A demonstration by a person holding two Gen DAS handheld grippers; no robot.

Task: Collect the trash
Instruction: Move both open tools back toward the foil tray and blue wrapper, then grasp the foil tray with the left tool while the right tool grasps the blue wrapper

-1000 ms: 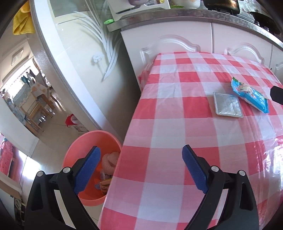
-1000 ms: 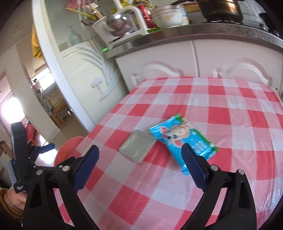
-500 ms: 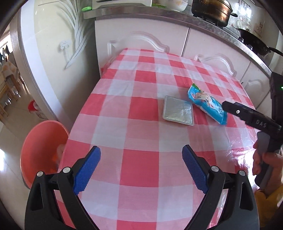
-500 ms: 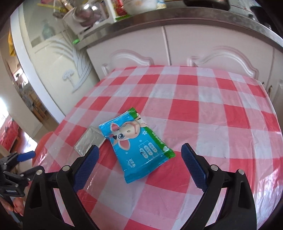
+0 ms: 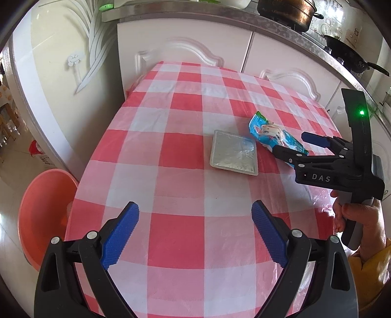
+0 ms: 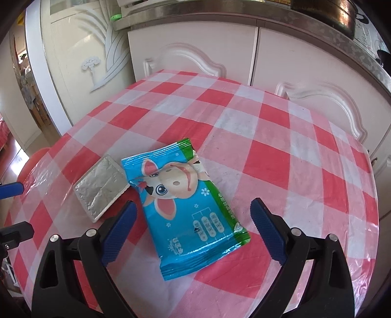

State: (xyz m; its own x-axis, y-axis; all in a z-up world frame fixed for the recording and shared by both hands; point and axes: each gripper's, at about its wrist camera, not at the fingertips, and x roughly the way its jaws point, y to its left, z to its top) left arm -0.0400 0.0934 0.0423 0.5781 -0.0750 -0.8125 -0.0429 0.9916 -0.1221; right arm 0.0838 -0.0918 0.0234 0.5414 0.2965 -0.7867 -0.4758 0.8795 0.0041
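A blue wrapper with a cartoon cow point(image 6: 185, 208) lies flat on the red-and-white checked table point(image 6: 268, 156), beside a flat silver foil packet point(image 6: 101, 187). My right gripper point(image 6: 193, 227) is open and hovers just over the wrapper's near end, a finger on each side. In the left wrist view the wrapper point(image 5: 268, 133) and foil packet point(image 5: 233, 153) lie at mid-right, with the right gripper point(image 5: 293, 143) over the wrapper. My left gripper point(image 5: 195, 234) is open and empty over the table's near part.
An orange basin point(image 5: 41, 215) stands on the floor left of the table. White cabinets point(image 5: 185, 46) under a counter with a pot point(image 5: 286, 9) and a wok point(image 5: 347, 50) stand behind the table. A white glazed door point(image 5: 66, 63) is at the left.
My left gripper swung right from the basin to face the table. My right gripper moved forward and down onto the blue wrapper, which now lies between its fingers.
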